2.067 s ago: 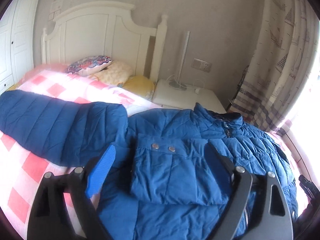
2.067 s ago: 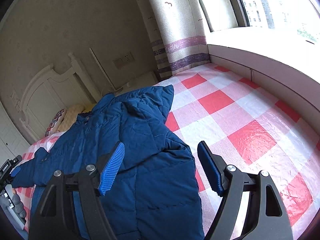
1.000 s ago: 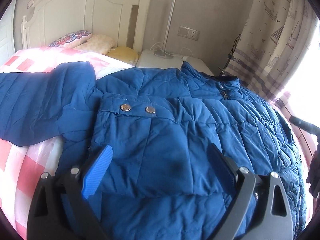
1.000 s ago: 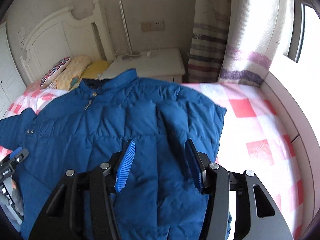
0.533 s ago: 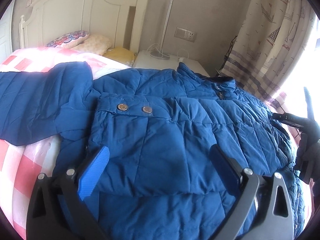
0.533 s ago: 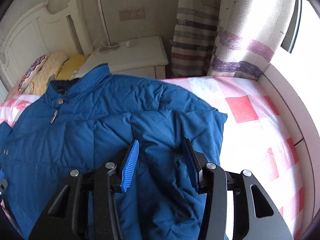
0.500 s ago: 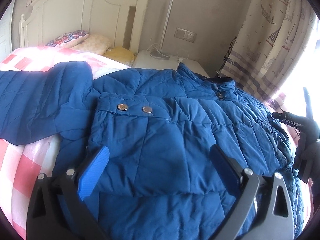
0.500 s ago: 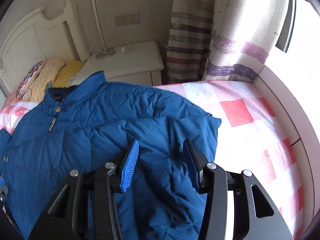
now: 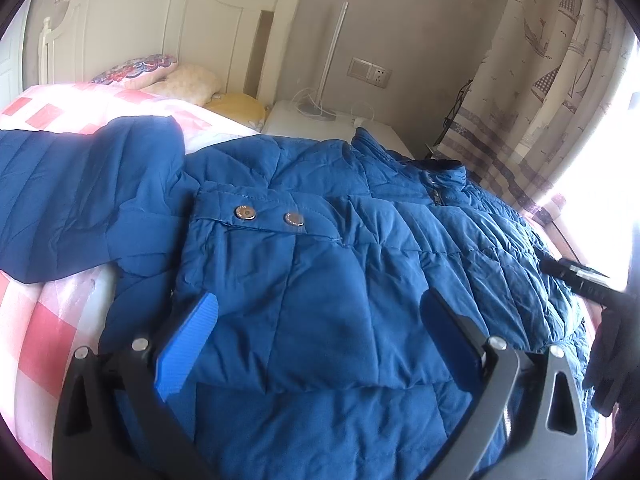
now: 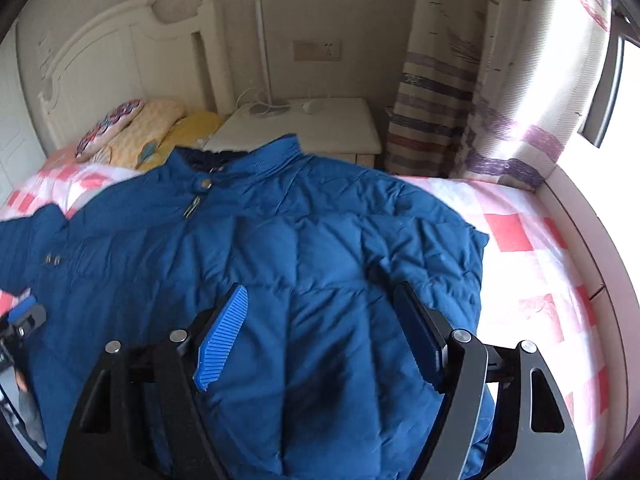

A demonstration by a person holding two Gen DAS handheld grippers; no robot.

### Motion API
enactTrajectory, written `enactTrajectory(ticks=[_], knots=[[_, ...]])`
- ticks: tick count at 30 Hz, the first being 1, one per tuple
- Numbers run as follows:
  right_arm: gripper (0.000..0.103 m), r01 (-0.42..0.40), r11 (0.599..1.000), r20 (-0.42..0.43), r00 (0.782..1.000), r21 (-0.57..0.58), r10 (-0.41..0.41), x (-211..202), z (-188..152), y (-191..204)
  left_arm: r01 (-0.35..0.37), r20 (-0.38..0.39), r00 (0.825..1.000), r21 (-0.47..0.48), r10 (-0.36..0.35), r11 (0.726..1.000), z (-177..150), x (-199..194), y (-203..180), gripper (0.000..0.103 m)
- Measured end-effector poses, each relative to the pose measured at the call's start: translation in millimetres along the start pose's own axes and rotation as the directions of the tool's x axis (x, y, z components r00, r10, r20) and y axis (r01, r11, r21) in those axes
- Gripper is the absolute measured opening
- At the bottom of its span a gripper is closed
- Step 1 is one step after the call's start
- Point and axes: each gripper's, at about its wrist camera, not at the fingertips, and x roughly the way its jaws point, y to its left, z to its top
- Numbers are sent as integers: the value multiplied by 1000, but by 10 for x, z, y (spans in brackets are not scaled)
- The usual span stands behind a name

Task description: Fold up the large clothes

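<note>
Checked bed [image 10: 516, 236] bears quilted blue jacket [image 10: 320, 264], one sleeve folded over.

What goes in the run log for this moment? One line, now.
left tongs: open, over jacket | right tongs: just opening, nothing gripped | one sleeve folded in, other sleeve still spread on bed

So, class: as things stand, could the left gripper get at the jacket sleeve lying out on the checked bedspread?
Probably yes. The left gripper stands open and empty over the blue jacket, and the sleeve lies flat on the bedspread off to its side, with nothing on or across it.
</note>
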Motion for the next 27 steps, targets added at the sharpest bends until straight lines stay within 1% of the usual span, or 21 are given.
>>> enactTrajectory(ticks=[2, 3, 4, 6, 7, 9, 10, 12, 14, 15, 16, 17, 19, 21, 23, 25, 27], knots=[[76, 22, 997, -86, 996, -74, -29, 202, -110, 138, 4, -1, 1000, -4, -4, 1000, -2, 1, 11, 101], [77, 17, 998, -102, 995, -59, -23, 270, -150, 130, 6, -1, 1000, -6, -6, 1000, -3, -1, 13, 101], [77, 4, 1000, -95, 995, -16, -6, 252, -163, 79, 8, 0, 1000, -7, -8, 1000, -3, -3, 17, 101], [78, 50, 997, -107, 993, 52, -44, 157, -148, 11, 11, -1, 1000, -11, -11, 1000, 3, 2, 29, 101], [79, 53, 995, -90, 995, 80, -46, 56, -150, 22, 12, -2, 1000, -13, -12, 1000, 5, 5, 35, 101], [80, -24, 995, -17, 1000, 96, 25, -184, -198, 134, 13, 0, 1000, -12, -13, 1000, 5, 3, 34, 101], [81, -49, 996, 1, 999, 74, 49, -257, -224, 218, 13, 0, 1000, -12, -13, 1000, 6, 3, 33, 101], [83, -73, 997, 14, 997, -6, 73, -349, -322, 452, 11, -1, 1000, -11, -11, 1000, 5, 4, 34, 101], [86, -67, 994, 7, 998, -86, 67, -348, -474, 653, 5, 0, 1000, -6, -5, 1000, 2, -3, 27, 101], [86, -48, 992, -11, 999, -118, 47, -258, -543, 719, 1, 2, 1000, -3, -1, 1000, -1, -9, 22, 101], [86, -22, 991, -34, 999, -135, 17, -136, -613, 749, 0, 5, 1000, 0, 0, 1000, -7, -19, 19, 101], [86, -19, 991, -41, 999, -134, 14, -63, -633, 749, -3, 6, 1000, 1, 3, 1000, -5, -27, 19, 101], [87, -39, 995, -38, 999, -93, 35, -57, -598, 677, 5, 11, 1000, -1, -5, 1000, -2, -38, 30, 101], [87, -45, 995, -41, 998, -89, 42, -46, -600, 663, 33, 12, 999, -27, -33, 999, 14, -75, 91, 101], [87, -38, 995, -38, 999, -94, 34, -57, -612, 678, 47, 24, 999, -78, -45, 996, 27, -154, 192, 101], [87, -29, 995, -35, 999, -100, 26, -65, -617, 693, 88, 15, 996, -131, -87, 987, 24, -269, 307, 101], [87, -26, 994, -32, 999, -103, 23, -73, -626, 706, 104, 25, 995, -193, -101, 976, -2, -462, 481, 101]])
